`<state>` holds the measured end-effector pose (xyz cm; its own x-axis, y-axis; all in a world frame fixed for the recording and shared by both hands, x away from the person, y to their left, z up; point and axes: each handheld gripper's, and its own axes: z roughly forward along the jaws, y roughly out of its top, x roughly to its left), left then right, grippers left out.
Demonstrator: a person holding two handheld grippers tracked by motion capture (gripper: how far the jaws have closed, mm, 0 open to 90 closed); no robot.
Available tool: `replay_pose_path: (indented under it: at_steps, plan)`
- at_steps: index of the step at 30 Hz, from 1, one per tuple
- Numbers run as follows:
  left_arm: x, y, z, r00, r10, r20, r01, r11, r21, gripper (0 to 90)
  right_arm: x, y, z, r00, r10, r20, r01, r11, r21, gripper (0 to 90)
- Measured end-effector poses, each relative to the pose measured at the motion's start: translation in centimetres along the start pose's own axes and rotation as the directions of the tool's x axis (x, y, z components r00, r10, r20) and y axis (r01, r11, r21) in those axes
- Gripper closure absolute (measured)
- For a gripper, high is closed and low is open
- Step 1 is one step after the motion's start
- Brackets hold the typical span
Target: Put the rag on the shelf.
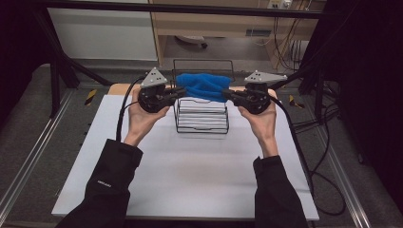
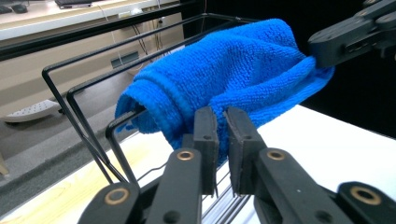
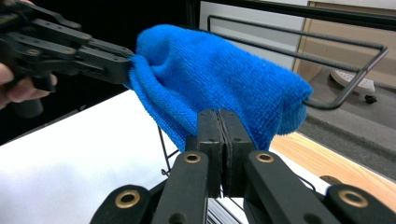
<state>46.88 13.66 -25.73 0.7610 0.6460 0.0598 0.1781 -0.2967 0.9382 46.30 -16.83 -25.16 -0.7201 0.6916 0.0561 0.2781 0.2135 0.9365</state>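
Observation:
A blue fleecy cloth lies folded over the top wires of a black wire rack at the back middle of the white table. My left gripper pinches the cloth's left end, my right gripper its right end. In the left gripper view the jaws stand almost together, with the cloth running down between them. In the right gripper view the jaws are pressed tight on the lower edge of the cloth. The cloth hides the rack's upper wires.
The rack's wire loops rise on the far side of the cloth. A bare wooden strip edges the table's back. Cables trail off the right side. Dark frame bars stand at the back left.

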Motion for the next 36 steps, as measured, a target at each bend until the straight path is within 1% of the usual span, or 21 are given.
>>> replay_pose_path:
  at_steps: [2, 4, 6, 7, 9, 11, 13, 16, 20, 24, 25, 27, 29, 31, 33, 35, 36]
  plan:
    - [0.0, 0.0, -0.2, 0.9999, -0.010, 0.005, 0.010, 0.9999, 0.005, 76.9, 0.0, -0.3, 0.2, 1.0000, -0.004, 0.003, 0.004, 1.000, 0.000, 89.7]
    - [0.1, 0.0, -0.5, 0.9994, -0.028, 0.023, 0.028, 0.9996, 0.002, 71.3, 0.0, -0.4, 0.3, 0.9999, -0.010, 0.009, 0.010, 1.000, -0.005, 89.8]
    - [0.0, 0.0, -0.7, 0.9990, -0.029, 0.034, 0.029, 0.9996, 0.002, 68.2, 0.0, -0.4, 0.4, 0.9999, -0.014, 0.009, 0.014, 1.000, -0.004, 89.7]
    - [0.0, -0.1, -0.8, 0.9991, -0.026, 0.033, 0.026, 0.9997, 0.001, 67.7, 0.1, -0.5, 0.4, 0.9996, -0.023, 0.014, 0.023, 1.000, -0.002, 89.5]
    - [-0.1, -0.3, -0.8, 0.9989, -0.026, 0.040, 0.025, 0.9996, 0.013, 68.7, 0.2, -0.6, 0.4, 0.9994, -0.031, 0.016, 0.031, 1.000, 0.003, 89.3]
    - [-0.2, -0.5, -0.5, 0.9991, -0.024, 0.035, 0.023, 0.9991, 0.037, 71.5, 0.2, -0.7, 0.5, 0.9991, -0.037, 0.022, 0.038, 0.999, -0.004, 88.2]
    - [-0.2, -0.9, -0.1, 0.9990, -0.033, 0.030, 0.031, 0.9979, 0.057, 74.7, 0.2, -0.8, 0.5, 0.9991, -0.038, 0.020, 0.038, 0.999, -0.003, 85.5]
    - [-0.2, -1.2, 0.3, 0.9991, -0.033, 0.027, 0.030, 0.9965, 0.078, 81.2, 0.1, -1.1, 0.5, 0.9988, -0.039, 0.030, 0.039, 0.999, 0.000, 77.3]
    - [-0.3, -1.5, 0.6, 0.9995, -0.024, 0.019, 0.023, 0.9954, 0.094, 88.9, -0.1, -1.4, 0.2, 0.9994, -0.013, 0.033, 0.013, 1.000, -0.011, 68.7]
    - [-0.4, -1.6, 0.5, 0.9997, -0.022, 0.012, 0.021, 0.9950, 0.098, 89.8, -0.2, -1.7, -0.3, 0.9991, -0.009, 0.042, 0.010, 1.000, -0.016, 62.3]
    - [-0.4, -1.6, 0.4, 0.9997, -0.022, 0.014, 0.021, 0.9950, 0.097, 89.7, -0.2, -1.8, -0.4, 0.9992, -0.010, 0.040, 0.010, 1.000, -0.017, 59.7]
    - [-0.4, -1.7, 0.1, 0.9996, -0.023, 0.014, 0.021, 0.9955, 0.093, 89.3, -0.1, -1.9, -0.8, 0.9993, -0.005, 0.038, 0.006, 1.000, -0.031, 51.7]
    - [-0.4, -1.9, -0.3, 0.9995, -0.029, 0.014, 0.028, 0.9951, 0.095, 85.2, 0.0, -1.9, -1.2, 0.9994, 0.001, 0.034, 0.000, 0.999, -0.035, 44.8]
    - [-0.4, -2.1, -0.7, 0.9995, -0.031, 0.009, 0.030, 0.9941, 0.105, 79.2, 0.2, -2.1, -1.5, 0.9991, 0.005, 0.042, -0.003, 1.000, -0.031, 35.8]
    - [-0.4, -2.6, -1.0, 0.9995, -0.031, 0.006, 0.031, 0.9930, 0.114, 74.0, 0.3, -2.3, -1.8, 0.9984, -0.001, 0.057, 0.003, 1.000, -0.022, 30.5]
    - [-0.4, -3.1, -1.3, 0.9992, -0.039, 0.009, 0.037, 0.9922, 0.119, 69.0, 0.4, -2.7, -2.0, 0.9982, 0.008, 0.059, -0.007, 1.000, -0.018, 24.2]
    - [-0.4, -3.4, -1.5, 0.9990, -0.043, 0.012, 0.041, 0.9916, 0.122, 66.0, 0.4, -2.9, -2.1, 0.9982, 0.012, 0.059, -0.011, 1.000, -0.016, 23.2]
